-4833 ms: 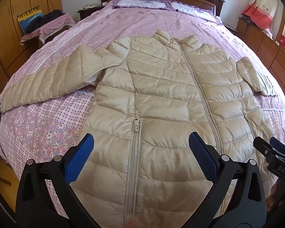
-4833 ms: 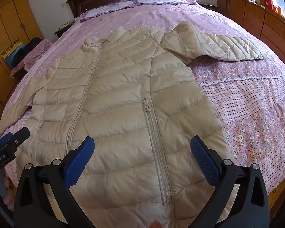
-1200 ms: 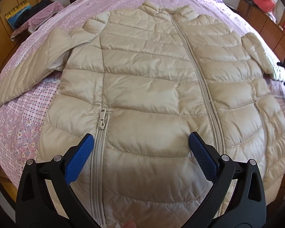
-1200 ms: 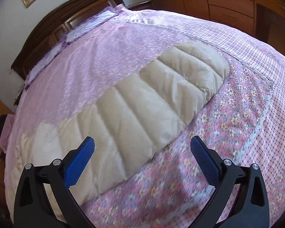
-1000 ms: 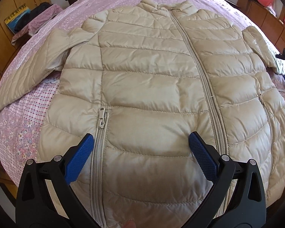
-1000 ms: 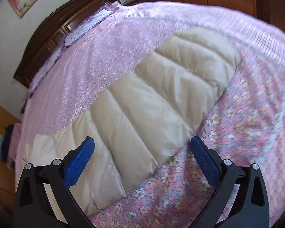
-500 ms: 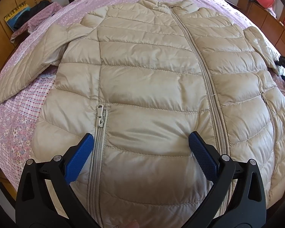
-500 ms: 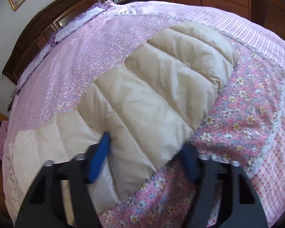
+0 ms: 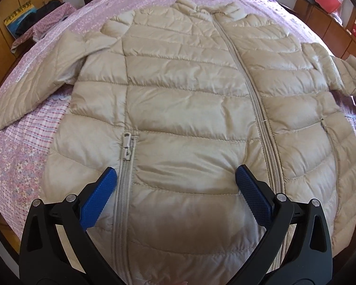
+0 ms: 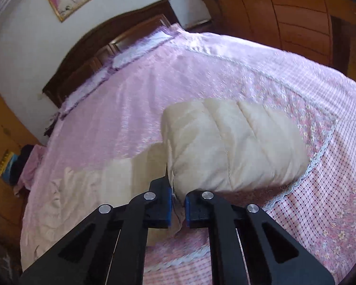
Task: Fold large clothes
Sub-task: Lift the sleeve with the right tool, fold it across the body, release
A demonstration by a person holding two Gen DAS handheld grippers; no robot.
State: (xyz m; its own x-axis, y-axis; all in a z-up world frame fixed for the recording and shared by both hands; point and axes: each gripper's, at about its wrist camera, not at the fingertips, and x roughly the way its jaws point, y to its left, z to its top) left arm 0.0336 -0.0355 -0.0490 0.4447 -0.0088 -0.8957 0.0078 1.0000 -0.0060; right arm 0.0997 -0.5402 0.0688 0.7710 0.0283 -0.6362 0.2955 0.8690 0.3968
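Right gripper (image 10: 178, 207) — angled downward, jaws just closed, pinching jacket sleeve (image 10: 232, 144); left gripper (image 9: 175, 190) — spread above jacket front.

jacket (image 9: 189, 109): beige quilted puffer, zipped shut, spread front-up on the bed
body: flat beneath the spread jaws of the left gripper (image 9: 175, 190), collar at the far end
pocket zip (image 9: 127, 146): just ahead of that gripper's left pad
right sleeve (image 10: 230, 142): edge pinched in the right gripper (image 10: 178, 204), bunched and raised ahead of it
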